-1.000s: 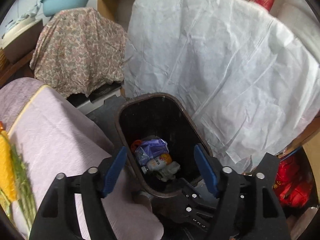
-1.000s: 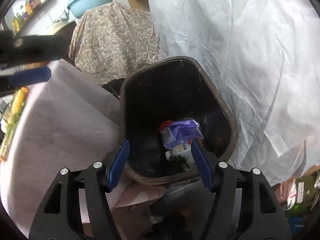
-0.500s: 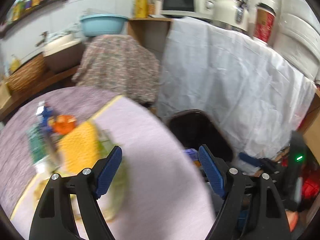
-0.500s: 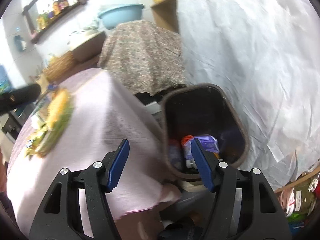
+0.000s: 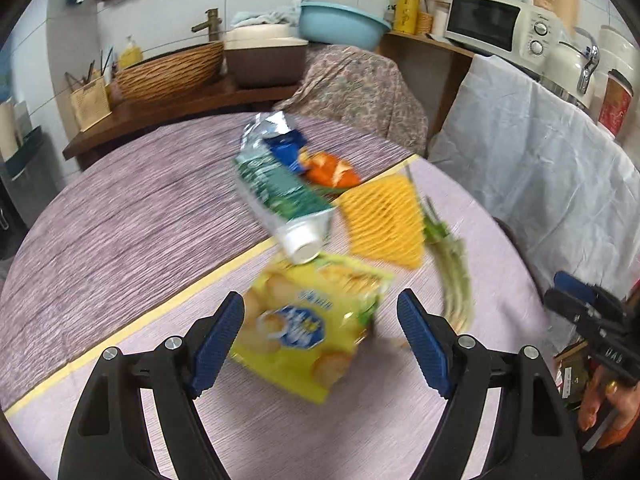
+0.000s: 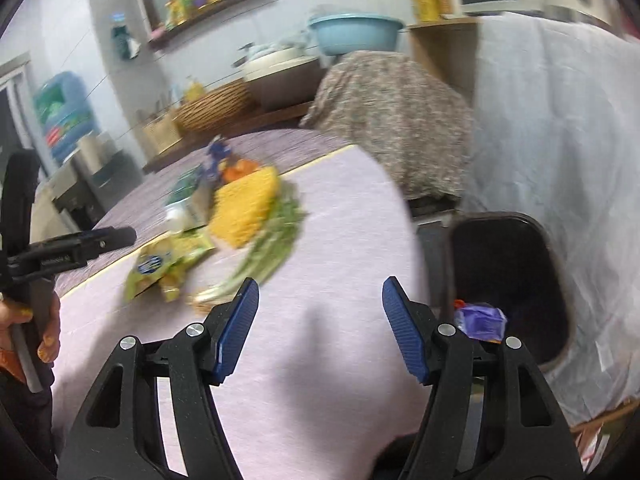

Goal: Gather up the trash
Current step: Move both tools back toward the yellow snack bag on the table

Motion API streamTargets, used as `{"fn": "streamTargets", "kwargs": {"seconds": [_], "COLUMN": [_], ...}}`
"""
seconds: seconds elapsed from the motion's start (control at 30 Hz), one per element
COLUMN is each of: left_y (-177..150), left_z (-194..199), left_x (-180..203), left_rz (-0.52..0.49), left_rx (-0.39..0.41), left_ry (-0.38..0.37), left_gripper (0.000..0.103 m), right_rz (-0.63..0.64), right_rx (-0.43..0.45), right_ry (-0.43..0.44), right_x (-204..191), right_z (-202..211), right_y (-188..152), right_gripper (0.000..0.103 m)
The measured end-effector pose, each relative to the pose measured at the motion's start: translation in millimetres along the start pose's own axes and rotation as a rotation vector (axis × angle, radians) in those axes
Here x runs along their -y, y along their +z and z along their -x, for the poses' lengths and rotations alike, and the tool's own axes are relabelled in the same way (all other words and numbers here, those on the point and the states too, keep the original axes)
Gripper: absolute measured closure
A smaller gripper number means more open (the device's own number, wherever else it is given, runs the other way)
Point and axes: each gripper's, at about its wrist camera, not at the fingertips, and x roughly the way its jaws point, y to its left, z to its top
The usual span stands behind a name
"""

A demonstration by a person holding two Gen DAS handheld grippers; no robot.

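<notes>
A: Left gripper (image 5: 320, 340) has its jaws spread wide, nothing in them. The yellow biscuit bag (image 5: 310, 330) lies flat on the table (image 5: 120, 232), right between your fingertips. Take that one first.

B: Grip point?

A: Near edge, I'd say. It's a thin wrapper, so come in low and pinch a fold, or the pads will slide over it.

B: Right side?

A: Right gripper (image 6: 320, 330) is also spread and empty, over bare cloth. The bin (image 6: 508, 280) sits just past the table edge on your right, some trash already inside. The carton (image 5: 280, 192), yellow net (image 5: 380, 220) and green stalks (image 5: 452, 272) are left too.
</notes>
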Motion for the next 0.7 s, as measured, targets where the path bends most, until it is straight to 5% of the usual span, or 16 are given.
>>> {"fn": "streamTargets", "kwargs": {"seconds": [0.27,0.43,0.7], "left_y": [-32,-39,-39], "left_z": [1,-11,-36], "left_x": [-3,11,12], "left_rz": [-0.111,-0.222,-0.275], "left_rx": [-0.027,-0.024,-0.07], "left_ry": [-0.014,0.052,0.06], "left_gripper": [0.025,0.035,0.051], "right_rz": [0.077,0.116,0.186], "right_rx": [-0.02,-0.064,-0.147], "right_ry": [0.092,0.125,0.027], "right_x": [-50,-78,-98], "right_z": [-19,-43,-109], "right_y": [17,33,51], "right_gripper": [0.038,0.038,0.04]}}
